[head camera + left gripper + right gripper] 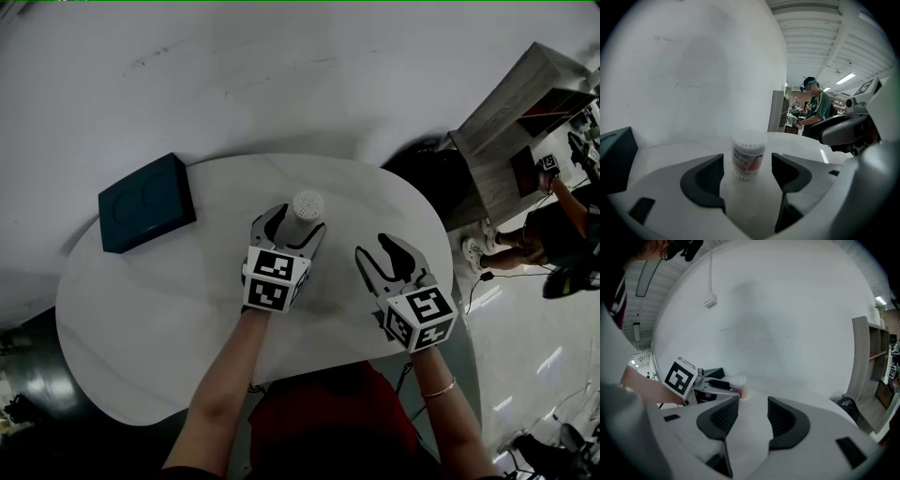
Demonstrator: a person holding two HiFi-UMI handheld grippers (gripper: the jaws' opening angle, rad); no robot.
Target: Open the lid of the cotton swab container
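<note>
Jaws open: left gripper (291,225) straddling container (749,152), right gripper (373,248) empty; box (147,202) well aside.

dark teal box (147,202) on white table (141,314)

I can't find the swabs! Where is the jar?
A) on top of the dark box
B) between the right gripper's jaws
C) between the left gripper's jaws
C: the jar stands upright between the open jaws of the left gripper; the right gripper has nothing between its jaws.
</note>
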